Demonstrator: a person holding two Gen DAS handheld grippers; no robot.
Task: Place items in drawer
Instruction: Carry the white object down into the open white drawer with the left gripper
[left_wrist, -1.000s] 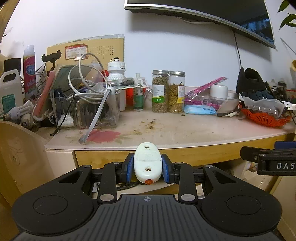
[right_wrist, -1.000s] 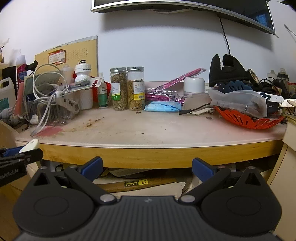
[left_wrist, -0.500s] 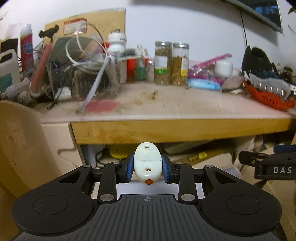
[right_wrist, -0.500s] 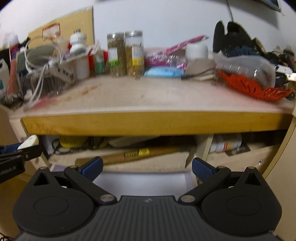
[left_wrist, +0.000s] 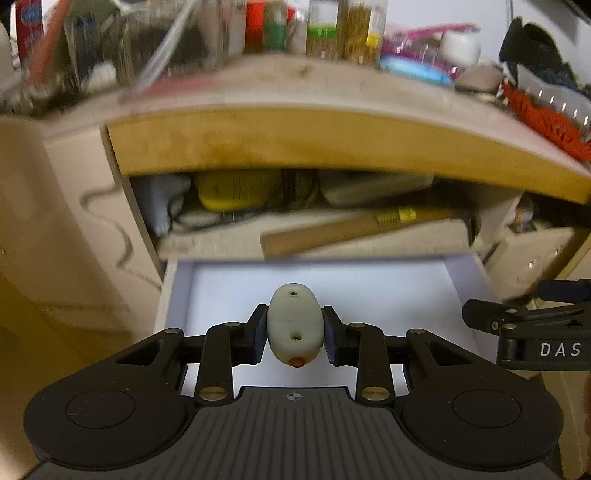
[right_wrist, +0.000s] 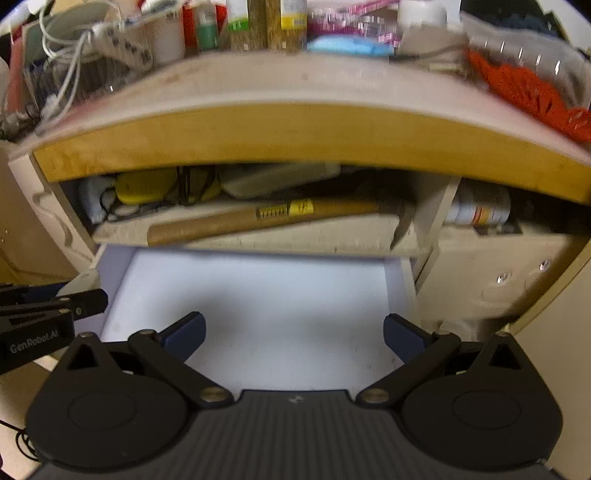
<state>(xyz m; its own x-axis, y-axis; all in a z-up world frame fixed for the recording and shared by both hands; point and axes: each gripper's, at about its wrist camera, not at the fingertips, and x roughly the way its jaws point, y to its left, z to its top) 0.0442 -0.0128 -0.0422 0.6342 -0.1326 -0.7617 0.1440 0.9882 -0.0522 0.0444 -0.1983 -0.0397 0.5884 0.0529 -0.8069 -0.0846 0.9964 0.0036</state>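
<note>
My left gripper (left_wrist: 294, 332) is shut on a small white oval device (left_wrist: 293, 321) with an orange dot at its near end, held above the open drawer (left_wrist: 369, 288), whose pale floor is bare. The device's tip also shows at the left of the right wrist view (right_wrist: 79, 282). My right gripper (right_wrist: 294, 332) is open and empty, over the same drawer (right_wrist: 258, 295), to the right of the left gripper. The right gripper's side shows at the right edge of the left wrist view (left_wrist: 532, 328).
Above the drawer is a shelf holding a wooden-handled hammer (right_wrist: 258, 218), a yellow object (right_wrist: 144, 186) and other clutter. The desk edge (right_wrist: 295, 133) overhangs it, its top crowded with jars, cables and a red basket (right_wrist: 528, 92). A closed cabinet (right_wrist: 498, 280) stands to the right.
Both grippers have dropped from desk-top level to below the desk edge, now tilted down over the open drawer. The left still holds the white device; the right stays open.
</note>
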